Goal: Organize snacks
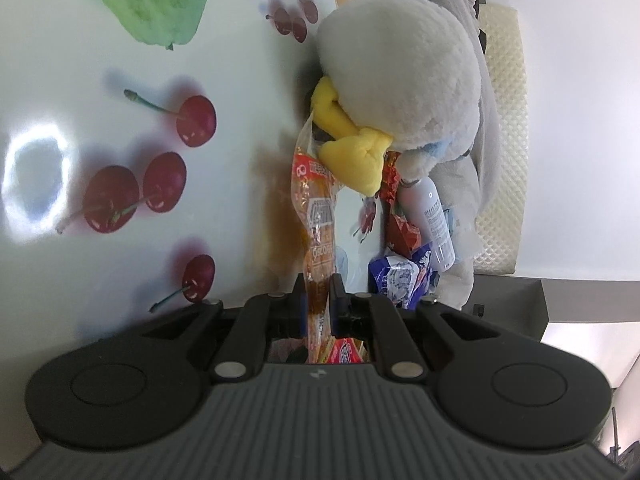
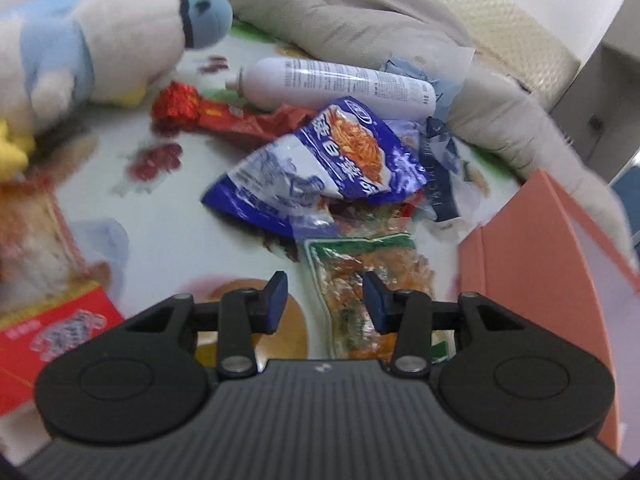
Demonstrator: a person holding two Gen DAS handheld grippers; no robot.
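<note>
A: Where do the snacks stand?

B: The orange snack packet [image 1: 316,216] is pinched in the left hand-held gripper [image 1: 318,296], above the fruit-print bench [image 1: 120,208]. The blue packet [image 2: 320,164], red packet [image 2: 224,114] and green-edged packet [image 2: 360,276] lie loose in a pile.

A: And the right hand-held gripper [image 2: 325,300]?

B: Wide apart and empty, over the green-edged packet, beside the pink box [image 2: 540,264]. I judge most sorting remains.

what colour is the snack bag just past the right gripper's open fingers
Blue and white with an orange food picture, the snack bag shows best in the right wrist view, beyond the right gripper.
</note>
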